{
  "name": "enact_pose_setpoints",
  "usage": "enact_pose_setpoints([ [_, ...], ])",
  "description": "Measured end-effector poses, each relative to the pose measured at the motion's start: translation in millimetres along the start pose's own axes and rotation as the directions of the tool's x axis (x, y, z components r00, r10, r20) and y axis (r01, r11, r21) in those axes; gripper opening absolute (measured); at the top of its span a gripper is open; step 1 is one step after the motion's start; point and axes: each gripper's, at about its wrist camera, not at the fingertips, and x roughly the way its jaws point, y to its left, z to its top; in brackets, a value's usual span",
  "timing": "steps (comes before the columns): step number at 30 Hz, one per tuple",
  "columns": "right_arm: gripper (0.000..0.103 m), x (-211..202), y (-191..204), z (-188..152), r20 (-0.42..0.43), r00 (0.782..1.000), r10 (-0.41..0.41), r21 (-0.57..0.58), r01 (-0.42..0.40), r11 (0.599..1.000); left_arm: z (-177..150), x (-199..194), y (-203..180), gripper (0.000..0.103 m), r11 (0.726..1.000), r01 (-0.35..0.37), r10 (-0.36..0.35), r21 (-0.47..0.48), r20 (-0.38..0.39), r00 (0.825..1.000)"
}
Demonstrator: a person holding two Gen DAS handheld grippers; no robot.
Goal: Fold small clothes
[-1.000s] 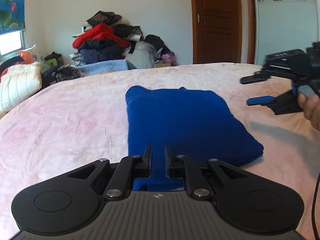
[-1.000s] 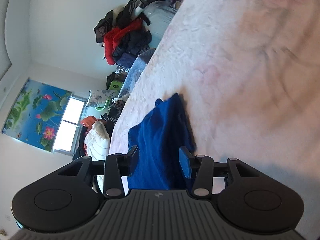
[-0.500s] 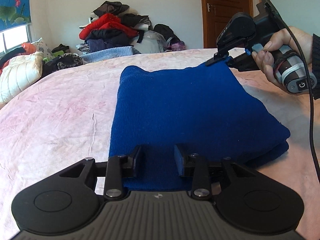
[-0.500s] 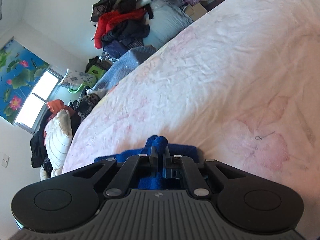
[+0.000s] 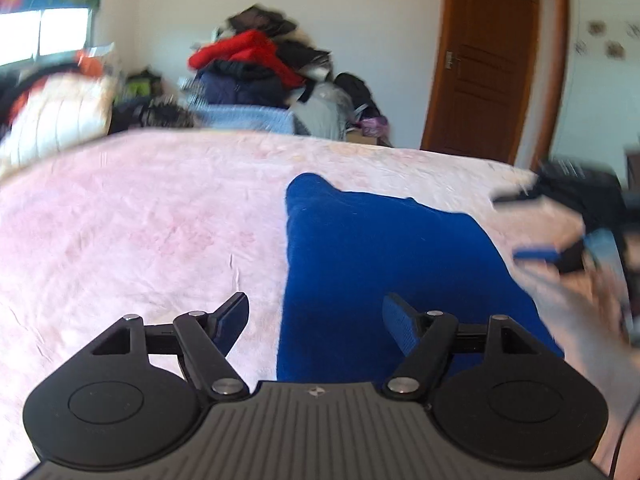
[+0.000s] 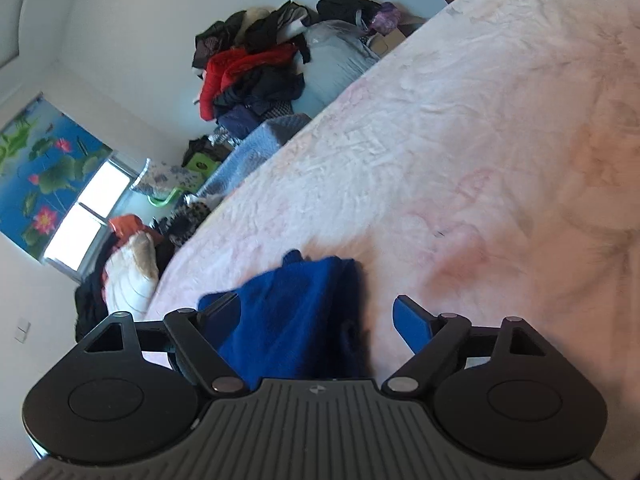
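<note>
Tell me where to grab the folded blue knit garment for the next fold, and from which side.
Probably take the folded blue knit garment at its near edge, coming in low along the pink bedspread from the near side. That edge sits right under the open left tongs, with stacked layers thick enough to pinch. The right tongs are open too.

1. Bright daylight enters through the window (image 5: 44,36), far left of the left hand-held gripper (image 5: 316,316), washing the panes out to white.
2. The left view is motion-blurred; the right hand-held gripper (image 5: 560,224) smears at its right edge.
3. Fisheye bends the door (image 5: 492,64) and bed (image 6: 460,140).
</note>
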Motion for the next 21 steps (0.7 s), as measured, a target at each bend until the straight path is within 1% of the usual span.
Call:
enact_pose_setpoints([
  [1, 0.081, 3, -3, -3, -0.038, 0.999, -0.011, -0.004, 0.011, 1.000, 4, 8, 7, 0.074, 0.998, 0.015, -0.017, -0.053, -0.037, 0.999],
  [2, 0.081, 6, -5, -9, -0.074, 0.997, -0.028, -0.010, 0.027, 1.000, 6, 17, 13, 0.074, 0.994, 0.041, -0.049, -0.101, -0.080, 0.996],
  [4, 0.081, 7, 1, -15, -0.073, 0.997, -0.014, -0.053, 0.010, 0.999, 6, 35, 24, 0.074, 0.975, 0.088, -0.125, -0.206, -0.173, 0.977],
  [5, 0.081, 11, 5, -17, -0.098, 0.995, 0.003, -0.057, -0.009, 0.998, 3, 41, 27, 0.074, 0.964, 0.109, -0.161, -0.241, -0.209, 0.965],
  [7, 0.081, 20, 15, -20, -0.155, 0.987, 0.043, -0.054, -0.052, 0.997, -4, 38, 26, 0.074, 0.961, 0.121, -0.172, -0.247, -0.197, 0.965],
  [8, 0.076, 27, 20, -22, -0.183, 0.982, 0.049, -0.067, -0.062, 0.996, -5, 37, 27, 0.073, 0.959, 0.128, -0.180, -0.252, -0.195, 0.964],
  [9, 0.072, 31, 25, -25, -0.194, 0.980, 0.036, -0.094, -0.055, 0.994, -6, 37, 28, 0.073, 0.956, 0.135, -0.190, -0.261, -0.198, 0.962],
  [10, 0.052, 34, 29, -26, -0.188, 0.982, 0.022, -0.121, -0.046, 0.992, -7, 36, 30, 0.072, 0.954, 0.133, -0.191, -0.270, -0.200, 0.961],
  [11, 0.036, 38, 32, -27, -0.207, 0.978, 0.010, -0.139, -0.040, 0.990, -6, 36, 31, 0.052, 0.955, 0.116, -0.176, -0.272, -0.207, 0.962],
  [12, 0.036, 41, 33, -27, -0.220, 0.976, 0.008, -0.140, -0.040, 0.989, -5, 37, 31, 0.022, 0.961, 0.088, -0.150, -0.262, -0.226, 0.962],
  [13, 0.035, 40, 35, -27, -0.212, 0.977, 0.008, -0.159, -0.043, 0.986, -3, 39, 33, 0.020, 0.959, 0.081, -0.150, -0.270, -0.242, 0.959],
  [14, 0.034, 36, 37, -27, -0.203, 0.979, 0.010, -0.179, -0.047, 0.983, -1, 35, 35, 0.017, 0.953, 0.090, -0.164, -0.290, -0.241, 0.957],
  [15, 0.034, 31, 38, -25, -0.191, 0.981, 0.022, -0.173, -0.056, 0.983, 0, 33, 34, 0.016, 0.954, 0.092, -0.163, -0.287, -0.238, 0.957],
  [17, 0.033, 26, 32, -21, -0.174, 0.984, 0.040, -0.144, -0.066, 0.987, 0, 36, 27, 0.016, 0.968, 0.071, -0.134, -0.241, -0.254, 0.958],
  [18, 0.033, 31, 26, -23, -0.183, 0.983, 0.024, -0.134, -0.049, 0.990, -4, 40, 24, 0.016, 0.973, 0.060, -0.119, -0.221, -0.264, 0.957],
  [19, 0.033, 35, 21, -27, -0.186, 0.983, 0.013, -0.130, -0.038, 0.991, -7, 39, 21, 0.016, 0.979, 0.057, -0.105, -0.197, -0.243, 0.964],
  [21, 0.046, 32, 18, -31, -0.158, 0.987, 0.040, -0.110, -0.058, 0.992, -7, 36, 17, 0.016, 0.985, 0.053, -0.091, -0.164, -0.234, 0.968],
])
